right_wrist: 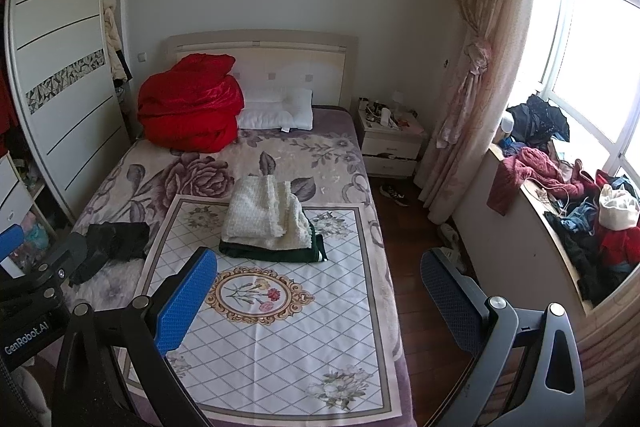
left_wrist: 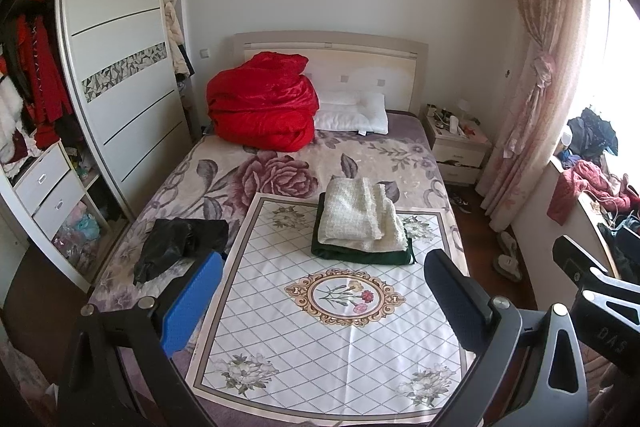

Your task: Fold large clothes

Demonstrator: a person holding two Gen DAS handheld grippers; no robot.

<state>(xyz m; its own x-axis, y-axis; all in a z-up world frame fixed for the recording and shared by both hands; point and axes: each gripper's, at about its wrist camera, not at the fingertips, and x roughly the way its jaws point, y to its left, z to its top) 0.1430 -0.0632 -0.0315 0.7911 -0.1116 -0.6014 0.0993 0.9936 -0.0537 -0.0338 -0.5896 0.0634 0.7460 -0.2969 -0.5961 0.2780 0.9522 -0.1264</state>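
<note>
A folded cream knit garment (left_wrist: 358, 215) (right_wrist: 266, 213) lies on top of a folded dark green garment (left_wrist: 360, 254) (right_wrist: 276, 254) on a white patterned mat (left_wrist: 320, 339) (right_wrist: 280, 339) on the bed. A crumpled black garment (left_wrist: 180, 241) (right_wrist: 112, 245) lies at the mat's left edge. My left gripper (left_wrist: 320, 299) is open and empty, held above the mat's near part. My right gripper (right_wrist: 320, 299) is open and empty, above the mat's right side. The left gripper also shows in the right wrist view (right_wrist: 36, 267), and part of the right gripper shows in the left wrist view (left_wrist: 592, 283).
A red quilt (left_wrist: 260, 103) and white pillow (left_wrist: 352, 113) lie at the headboard. A wardrobe (left_wrist: 120, 67) stands left, a nightstand (left_wrist: 458, 143) right of the bed. Clothes are piled on the window sill (right_wrist: 560, 187). Shoes (right_wrist: 394, 193) lie on the wooden floor.
</note>
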